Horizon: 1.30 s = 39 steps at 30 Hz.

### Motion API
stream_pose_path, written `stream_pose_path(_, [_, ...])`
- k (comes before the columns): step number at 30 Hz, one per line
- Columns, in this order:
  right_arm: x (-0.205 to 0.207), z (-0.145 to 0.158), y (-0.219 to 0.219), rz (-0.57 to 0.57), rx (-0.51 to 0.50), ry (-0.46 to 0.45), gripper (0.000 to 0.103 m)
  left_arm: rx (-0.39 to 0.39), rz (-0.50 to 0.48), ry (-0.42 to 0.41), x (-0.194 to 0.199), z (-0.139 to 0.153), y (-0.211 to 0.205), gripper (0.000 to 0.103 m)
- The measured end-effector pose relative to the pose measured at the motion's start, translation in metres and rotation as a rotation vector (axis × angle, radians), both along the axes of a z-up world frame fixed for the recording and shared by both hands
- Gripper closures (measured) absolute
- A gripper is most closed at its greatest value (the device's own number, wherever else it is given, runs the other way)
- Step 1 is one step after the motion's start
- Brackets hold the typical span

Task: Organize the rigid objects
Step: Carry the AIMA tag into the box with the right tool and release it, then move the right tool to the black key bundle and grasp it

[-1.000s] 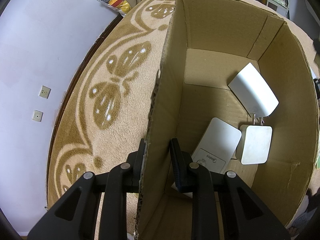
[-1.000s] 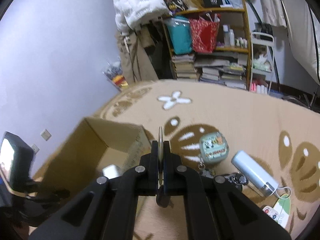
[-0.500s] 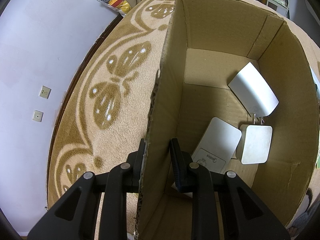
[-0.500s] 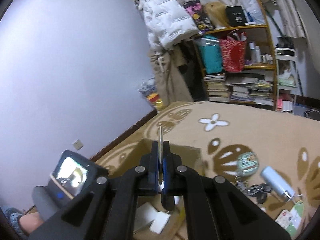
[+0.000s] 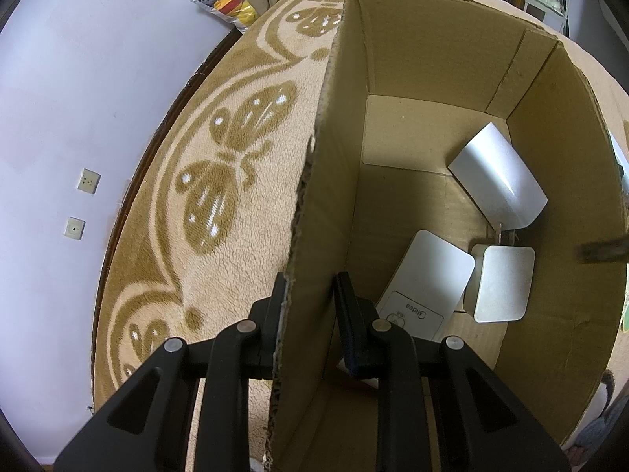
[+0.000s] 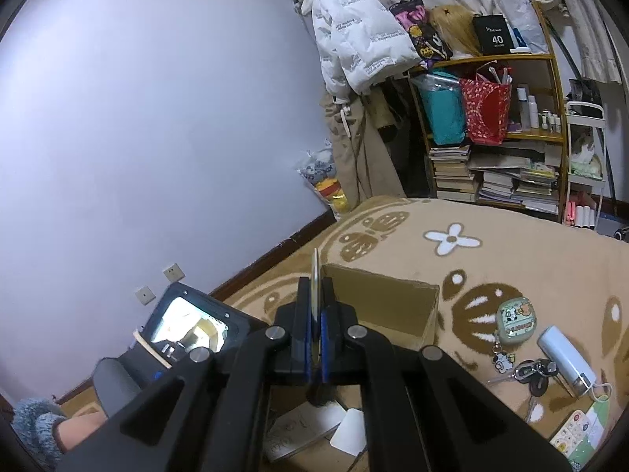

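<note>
left gripper (image 5: 310, 306): jaws clamp cardboard box (image 5: 440, 51) wall
right gripper (image 6: 315, 314): jaws clenched on thin disc (image 6: 315, 287)
white card (image 5: 428, 279): reads "Midea"
black box (image 6: 494, 35): "40 COLORS"

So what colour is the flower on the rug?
White flower on the tan rug; right wrist view.

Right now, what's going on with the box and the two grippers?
The left gripper is clamped on the near wall of the cardboard box, steadying it. Three white items lie inside. The right gripper is shut on a thin flat disc, held edge-up above the box. Keys and a white cylinder wait on the rug.
</note>
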State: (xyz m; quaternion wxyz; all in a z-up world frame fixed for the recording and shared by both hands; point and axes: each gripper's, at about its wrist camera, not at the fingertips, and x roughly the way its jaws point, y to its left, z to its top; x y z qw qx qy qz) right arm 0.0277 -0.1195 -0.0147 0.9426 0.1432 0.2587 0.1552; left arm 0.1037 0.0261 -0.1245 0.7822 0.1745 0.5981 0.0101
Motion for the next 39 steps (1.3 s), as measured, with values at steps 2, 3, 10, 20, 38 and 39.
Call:
stream_pose_path(2, [0.004,-0.007,0.001,-0.003,0.001,0.026,0.098,-0.002,0.001,0.000,0.000,0.000,0.000,0.081])
stream_pose_path(3, [0.006,-0.011,0.001,-0.003,0.004,0.041,0.098,-0.003,0.001,0.001,0.000,0.000,0.000,0.081])
stream_pose_path(10, [0.021,-0.044,0.000,-0.031,-0.050,0.153,0.098,0.001,-0.001,0.000,0.000,-0.001,0.000,0.081])
stream_pose_path(20, [0.023,-0.049,-0.005,-0.062,-0.078,0.180,0.097,0.002,-0.001,0.000,0.000,-0.001,0.000,0.081])
stream_pose_path(38, [0.026,-0.053,-0.070,-0.242,-0.092,0.225,0.011,0.000,-0.001,0.001,0.000,-0.001,0.000,0.081])
stream_pose_path(39, [0.027,-0.055,-0.076,-0.250,-0.093,0.239,0.011,0.001,-0.001,0.001,0.000,-0.001,0.000,0.081])
